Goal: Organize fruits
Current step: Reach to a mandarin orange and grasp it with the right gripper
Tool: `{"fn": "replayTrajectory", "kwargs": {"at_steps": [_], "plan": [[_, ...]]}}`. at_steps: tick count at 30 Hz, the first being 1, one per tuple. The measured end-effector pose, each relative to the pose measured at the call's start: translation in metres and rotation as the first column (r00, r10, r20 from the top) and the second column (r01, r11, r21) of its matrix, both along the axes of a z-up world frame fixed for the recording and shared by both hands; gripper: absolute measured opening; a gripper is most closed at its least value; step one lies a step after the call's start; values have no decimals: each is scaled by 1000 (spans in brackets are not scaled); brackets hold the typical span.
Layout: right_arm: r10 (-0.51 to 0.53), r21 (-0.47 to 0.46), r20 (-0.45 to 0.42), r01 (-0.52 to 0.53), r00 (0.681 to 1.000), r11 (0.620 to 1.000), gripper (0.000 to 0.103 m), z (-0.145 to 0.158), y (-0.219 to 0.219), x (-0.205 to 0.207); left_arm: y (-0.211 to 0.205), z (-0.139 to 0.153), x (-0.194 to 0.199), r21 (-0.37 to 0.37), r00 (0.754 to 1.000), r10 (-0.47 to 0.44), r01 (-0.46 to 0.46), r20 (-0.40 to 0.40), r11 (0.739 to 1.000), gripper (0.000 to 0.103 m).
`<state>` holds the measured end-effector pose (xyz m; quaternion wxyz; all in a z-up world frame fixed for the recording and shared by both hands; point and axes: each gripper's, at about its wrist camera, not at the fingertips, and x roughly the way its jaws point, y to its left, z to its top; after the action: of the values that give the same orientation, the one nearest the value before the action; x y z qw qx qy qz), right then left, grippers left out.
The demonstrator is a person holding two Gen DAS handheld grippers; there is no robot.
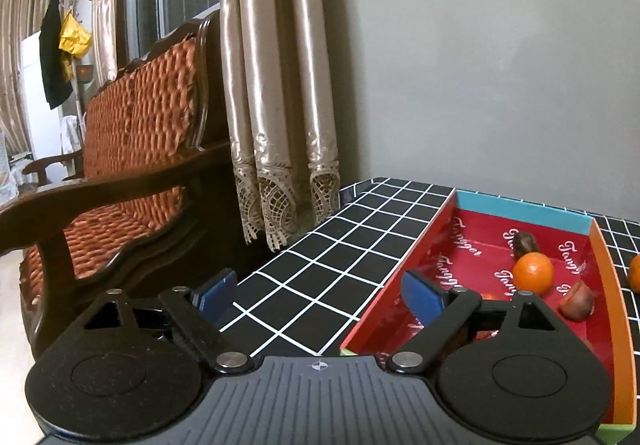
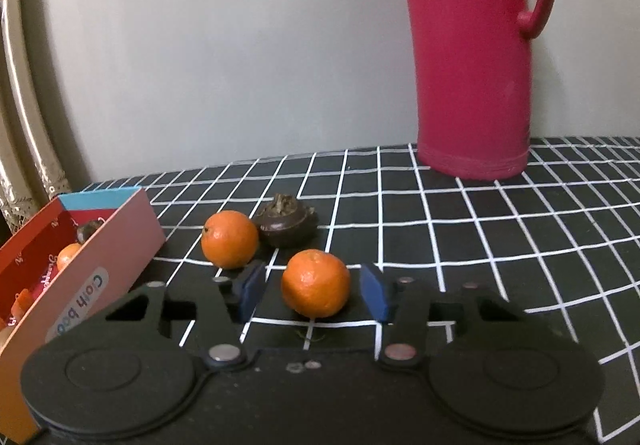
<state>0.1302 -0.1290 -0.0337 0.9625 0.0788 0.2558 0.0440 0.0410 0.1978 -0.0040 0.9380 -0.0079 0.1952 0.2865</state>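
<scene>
My right gripper [image 2: 314, 295] is open, its blue pads on either side of an orange tangerine [image 2: 315, 283] that rests on the black grid tablecloth, apart from both pads. A second tangerine [image 2: 229, 239] and a dark brown fruit [image 2: 286, 226] lie just behind it. The red box [image 1: 464, 241] holds a tangerine [image 1: 533, 272] and two dark fruits [image 1: 577, 301]. It also shows in the right wrist view [image 2: 100, 241] at the left. My left gripper [image 1: 322, 293] is open and empty over the box's left wall.
A tall pink jug [image 2: 476, 57] stands at the back right by the grey wall. A wooden armchair [image 1: 132, 173] with an orange cushion and beige curtains [image 1: 276, 85] stand left of the table. Another tangerine [image 1: 634, 273] shows at the right edge.
</scene>
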Motion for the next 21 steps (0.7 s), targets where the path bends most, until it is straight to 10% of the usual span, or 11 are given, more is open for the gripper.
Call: {"fn": "replayTrajectory", "kwargs": {"at_steps": [21], "plan": [[169, 85, 86, -176, 982, 981, 37, 28, 33, -21, 12, 3, -5, -24, 1000, 5, -4, 16, 1000, 89]]}}
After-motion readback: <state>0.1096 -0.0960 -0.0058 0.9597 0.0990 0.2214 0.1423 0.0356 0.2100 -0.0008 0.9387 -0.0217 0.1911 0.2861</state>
